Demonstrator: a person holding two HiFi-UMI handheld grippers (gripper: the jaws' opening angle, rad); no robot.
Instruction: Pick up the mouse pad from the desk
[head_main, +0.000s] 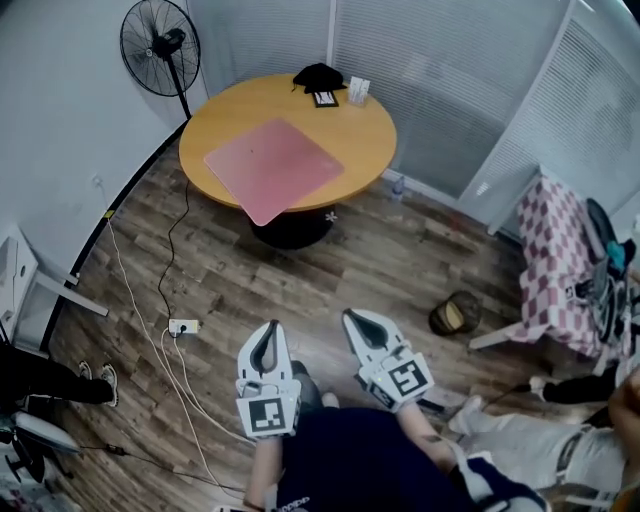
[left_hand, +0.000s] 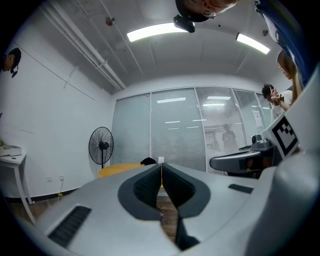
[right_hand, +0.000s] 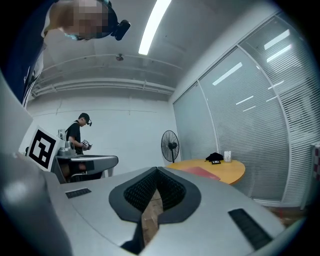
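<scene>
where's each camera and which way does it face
Head view: on the person's head, steeply down at the round yellow wooden table with the square pink mouse pad; left gripper, right gripper, dark shirt show.
Left gripper view: on that gripper, level toward the table; shut jaws show.
Right gripper view: on that gripper, level toward the table; shut jaws show.
Shared: all see the table and black pedestal fan.

Bright ceiling strip lights (left_hand: 155, 31), soft shadows, heavy fisheye bending, dark vignetted corners, slightly soft focus

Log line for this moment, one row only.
stage: pre-grasp | left gripper: shut, empty | right gripper: shut, empty | mouse pad: on round table, overhanging near edge, untouched
</scene>
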